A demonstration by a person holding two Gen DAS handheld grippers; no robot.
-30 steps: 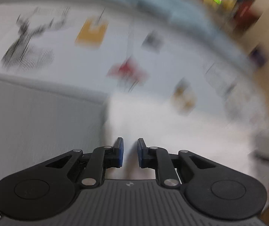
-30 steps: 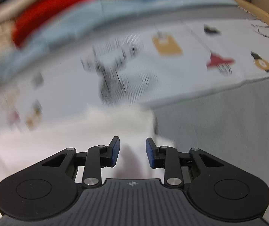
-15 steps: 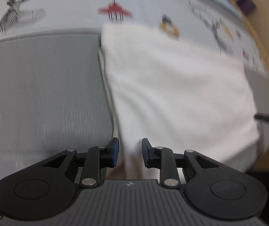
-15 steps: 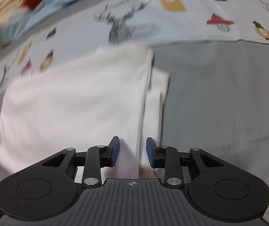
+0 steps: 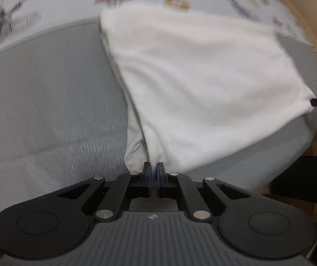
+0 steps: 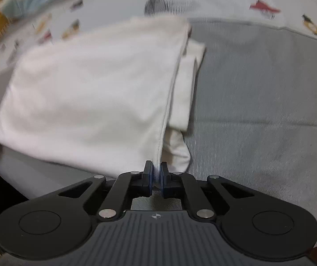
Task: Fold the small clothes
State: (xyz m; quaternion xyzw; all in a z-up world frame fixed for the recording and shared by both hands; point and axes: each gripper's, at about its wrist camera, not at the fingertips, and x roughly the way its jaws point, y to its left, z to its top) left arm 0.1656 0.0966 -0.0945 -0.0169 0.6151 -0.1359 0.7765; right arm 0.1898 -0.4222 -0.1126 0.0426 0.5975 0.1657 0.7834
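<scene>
Left gripper (image 5: pixel 153 170) jaws just closed, pinching near corner of folded white cloth garment (image 5: pixel 198 84). Right gripper (image 6: pixel 156 170) jaws just closed too, clamped on garment's (image 6: pixel 91 93) other near corner. Garment lies on grey ribbed fabric cover (image 5: pixel 43 93), far edge reaching pale sheet with printed animal and house motifs (image 6: pixel 236 2) beyond.

I see grey bed cover (image 5: pixel 43 93). White cloth (image 5: pixel 202 84) lies on it. Animal-picture sheet (image 6: pixel 236 2) lies along far edge.
</scene>
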